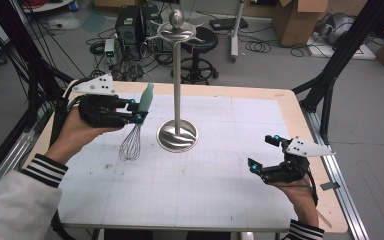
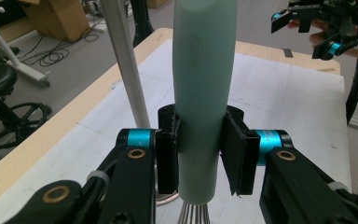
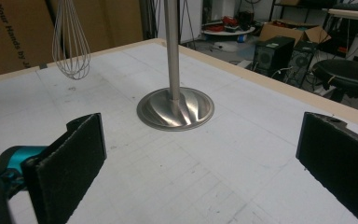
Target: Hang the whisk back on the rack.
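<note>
A whisk with a pale green handle (image 1: 145,97) and a wire head (image 1: 130,144) hangs upright above the white mat, clear of it. My left gripper (image 1: 136,111) is shut on that handle; in the left gripper view the handle (image 2: 203,98) stands between the two black pads (image 2: 168,154). A tall steel utensil stand (image 1: 178,75) with a round base (image 1: 178,135) and hooked top rises just right of the whisk. My right gripper (image 1: 264,152) is held open near the table's right side, empty; its pads (image 3: 72,163) frame the stand's base (image 3: 175,108), and the wire head (image 3: 70,44) hangs at upper left.
The white gridded mat (image 1: 205,170) covers a wooden table (image 1: 292,115). Behind the table stand a black stool (image 1: 200,47), computer cases (image 1: 130,25) with cables on the floor, and cardboard boxes (image 1: 295,17). Black frame posts (image 1: 340,55) flank the table.
</note>
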Tool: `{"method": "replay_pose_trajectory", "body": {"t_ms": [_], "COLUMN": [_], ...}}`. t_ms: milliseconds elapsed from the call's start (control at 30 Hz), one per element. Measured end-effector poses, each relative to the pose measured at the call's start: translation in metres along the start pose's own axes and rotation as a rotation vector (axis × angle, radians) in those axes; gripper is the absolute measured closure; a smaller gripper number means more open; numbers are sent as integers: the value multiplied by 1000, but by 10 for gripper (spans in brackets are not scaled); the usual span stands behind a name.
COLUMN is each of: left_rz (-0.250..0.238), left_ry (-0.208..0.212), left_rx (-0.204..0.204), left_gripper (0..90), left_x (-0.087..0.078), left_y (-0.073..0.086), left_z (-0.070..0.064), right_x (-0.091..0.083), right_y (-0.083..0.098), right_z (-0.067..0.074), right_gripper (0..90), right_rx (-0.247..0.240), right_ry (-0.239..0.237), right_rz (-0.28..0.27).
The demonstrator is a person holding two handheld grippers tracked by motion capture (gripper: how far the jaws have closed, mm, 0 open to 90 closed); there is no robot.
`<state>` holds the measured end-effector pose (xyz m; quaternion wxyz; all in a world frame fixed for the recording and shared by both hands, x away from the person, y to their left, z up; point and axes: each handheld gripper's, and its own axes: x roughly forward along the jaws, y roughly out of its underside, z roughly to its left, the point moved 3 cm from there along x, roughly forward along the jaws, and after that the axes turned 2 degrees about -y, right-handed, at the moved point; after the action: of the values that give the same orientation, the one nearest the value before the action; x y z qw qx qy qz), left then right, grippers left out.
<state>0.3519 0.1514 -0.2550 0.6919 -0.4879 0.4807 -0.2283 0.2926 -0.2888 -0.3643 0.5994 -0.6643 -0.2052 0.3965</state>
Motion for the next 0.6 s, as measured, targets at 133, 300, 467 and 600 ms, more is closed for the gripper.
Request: {"method": "replay_pose_trajectory", "body": {"t_ms": [133, 300, 467, 600], "left_rz": [-5, -14, -30, -38], "left_ry": [-7, -21, -46, -52], "left_rx": [-8, -15, -25, -34], "left_gripper": [686, 687, 686, 686], "left_x": [-4, -8, -12, -13], "left_y": [-4, -11, -20, -26], "left_z": [4, 9, 14, 19], "right_x": [-1, -1, -1, -1], "right_y": [0, 1, 1, 2], "right_z": [0, -1, -1, -2], "right_gripper": [2, 2, 2, 2], "right_rx": [-2, 2, 5, 6], "right_ry": [0, -1, -2, -1], "right_rz": [0, 1, 0, -1]}}
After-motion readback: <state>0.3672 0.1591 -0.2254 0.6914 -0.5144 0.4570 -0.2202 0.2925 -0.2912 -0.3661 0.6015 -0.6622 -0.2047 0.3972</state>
